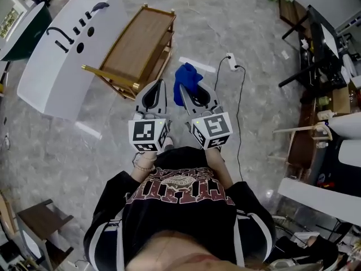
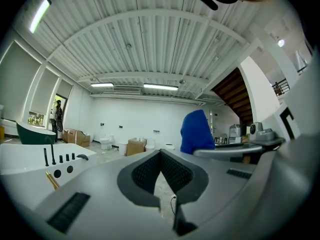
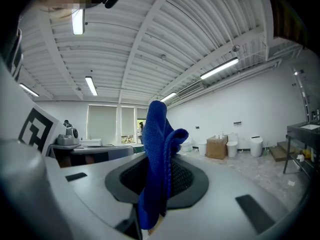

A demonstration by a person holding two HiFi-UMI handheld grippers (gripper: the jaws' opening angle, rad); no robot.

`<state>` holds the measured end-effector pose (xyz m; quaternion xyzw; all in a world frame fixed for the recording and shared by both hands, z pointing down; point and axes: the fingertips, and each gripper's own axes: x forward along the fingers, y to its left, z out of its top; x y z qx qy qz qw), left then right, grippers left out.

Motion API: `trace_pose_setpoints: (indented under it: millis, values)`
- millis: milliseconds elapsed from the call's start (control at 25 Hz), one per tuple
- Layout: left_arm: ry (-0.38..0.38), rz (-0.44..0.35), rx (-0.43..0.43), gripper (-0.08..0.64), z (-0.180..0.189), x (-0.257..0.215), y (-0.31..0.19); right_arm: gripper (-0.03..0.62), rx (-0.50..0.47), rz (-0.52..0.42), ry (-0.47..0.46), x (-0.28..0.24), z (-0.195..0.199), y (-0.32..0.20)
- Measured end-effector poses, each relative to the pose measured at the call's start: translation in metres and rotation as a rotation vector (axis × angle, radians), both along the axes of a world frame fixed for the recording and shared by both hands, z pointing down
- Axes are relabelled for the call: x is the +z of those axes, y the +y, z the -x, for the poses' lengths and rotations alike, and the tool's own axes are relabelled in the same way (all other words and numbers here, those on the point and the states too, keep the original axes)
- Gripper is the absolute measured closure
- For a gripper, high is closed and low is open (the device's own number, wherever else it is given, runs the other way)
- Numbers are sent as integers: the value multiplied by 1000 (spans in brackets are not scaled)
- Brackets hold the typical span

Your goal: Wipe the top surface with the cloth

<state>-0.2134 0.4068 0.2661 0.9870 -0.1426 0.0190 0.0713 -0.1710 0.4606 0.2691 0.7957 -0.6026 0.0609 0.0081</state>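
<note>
A blue cloth (image 1: 188, 77) hangs from my right gripper (image 1: 184, 90), which is shut on it; in the right gripper view the cloth (image 3: 159, 149) stands up between the jaws of that gripper (image 3: 159, 160). My left gripper (image 1: 159, 84) is held beside it, its tips together with nothing between them (image 2: 160, 154). The left gripper view also catches the cloth (image 2: 196, 131) off to the right. A wooden trolley (image 1: 137, 43) with a flat brown top stands on the floor just ahead and to the left of both grippers, which are held above the floor, apart from it.
A white bathtub (image 1: 53, 61) with black taps lies left of the trolley, a dark green tub (image 1: 17, 30) beyond it. A power strip (image 1: 230, 60) with a black cable lies on the floor ahead right. Dark desks (image 1: 316, 44) line the right side. A small wooden stool (image 1: 39, 219) is at lower left.
</note>
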Motion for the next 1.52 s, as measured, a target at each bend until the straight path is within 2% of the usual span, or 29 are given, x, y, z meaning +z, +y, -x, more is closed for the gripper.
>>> trace_pose_setpoints:
  millis: [280, 720, 1160, 1520]
  values:
    - [-15, -18, 17, 512, -6, 4, -30, 505, 35, -5, -11, 4, -8, -30]
    - [-37, -1, -23, 512, -22, 11, -77, 505, -13, -6, -34, 9, -24, -83]
    - [-40, -3, -102, 512, -106, 7, -112, 505, -99, 4, -31, 4, -109, -125]
    - [-56, -5, -223, 512, -169, 3, -126, 505, -240, 9, -33, 1, -172, -146]
